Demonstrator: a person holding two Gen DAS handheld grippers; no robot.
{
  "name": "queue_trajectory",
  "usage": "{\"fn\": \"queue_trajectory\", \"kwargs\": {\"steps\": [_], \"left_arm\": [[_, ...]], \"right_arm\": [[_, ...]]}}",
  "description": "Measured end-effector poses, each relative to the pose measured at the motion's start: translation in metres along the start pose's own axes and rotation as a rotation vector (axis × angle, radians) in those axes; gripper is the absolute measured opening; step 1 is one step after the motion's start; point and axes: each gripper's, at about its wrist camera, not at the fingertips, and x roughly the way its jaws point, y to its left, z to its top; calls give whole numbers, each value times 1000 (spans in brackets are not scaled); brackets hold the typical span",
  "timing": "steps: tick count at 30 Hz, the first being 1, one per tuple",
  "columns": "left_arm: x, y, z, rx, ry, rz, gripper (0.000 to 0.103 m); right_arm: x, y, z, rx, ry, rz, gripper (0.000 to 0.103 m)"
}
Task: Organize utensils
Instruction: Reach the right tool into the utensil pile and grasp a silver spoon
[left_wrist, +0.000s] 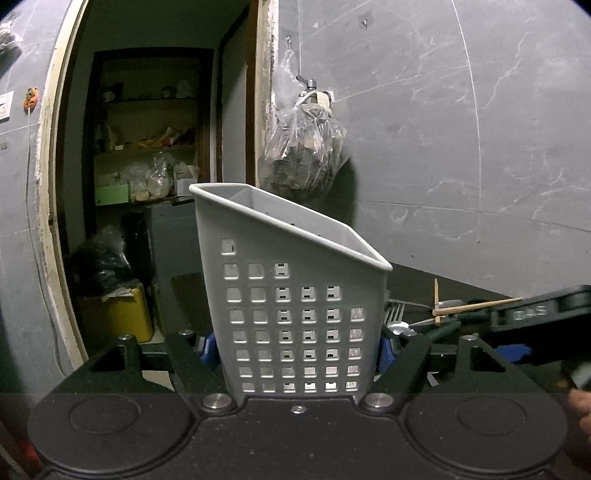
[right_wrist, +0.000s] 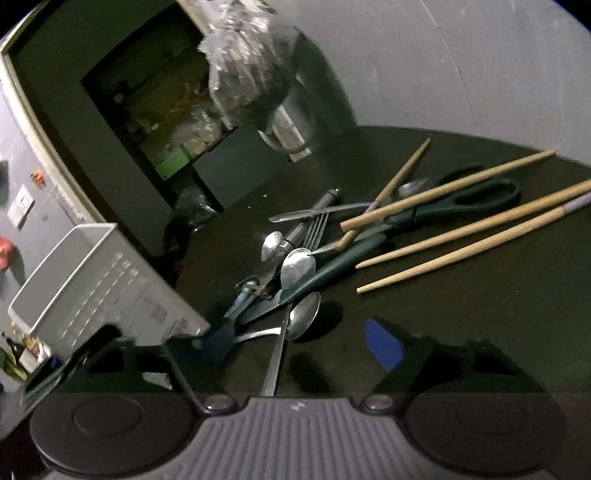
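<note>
Clear plastic bag hanging on grey marbled wall, cluttered shelves through doorway, yellow container

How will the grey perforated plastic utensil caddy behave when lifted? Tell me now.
The grey perforated plastic utensil caddy probably stays stiff: its moulded walls look rigid between the left tool pads. It likely feels light, since no utensils show inside it. Its tall body and slanted rim suggest it could tip if set down carelessly.
</note>
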Motion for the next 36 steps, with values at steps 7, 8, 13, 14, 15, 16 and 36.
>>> {"fn": "queue_trajectory", "kwargs": {"steps": [7, 8, 13, 14, 15, 16, 36], "left_arm": [[0, 0, 1, -2, 2, -2, 76], [0, 0, 1, -2, 2, -1, 76], [1, 0, 2, -2, 2, -1, 76], [1, 0, 2, -3, 2, -1, 76], [1, 0, 2, -3, 2, -2, 76], [1, 0, 2, -3, 2, -2, 76], [-1, -5, 3, 5, 0, -19, 76]], "right_arm": [[22, 7, 7, 18, -2, -65, 48], [24, 8, 7, 13, -7, -72, 48], [25, 10, 4, 18, -16, -71, 45], [26, 10, 3, 17, -18, -73, 42], [25, 11, 2, 17, -21, -78, 40], [25, 11, 2, 17, -21, -79, 37], [-13, 14, -5, -133, -159, -177, 4]]}}
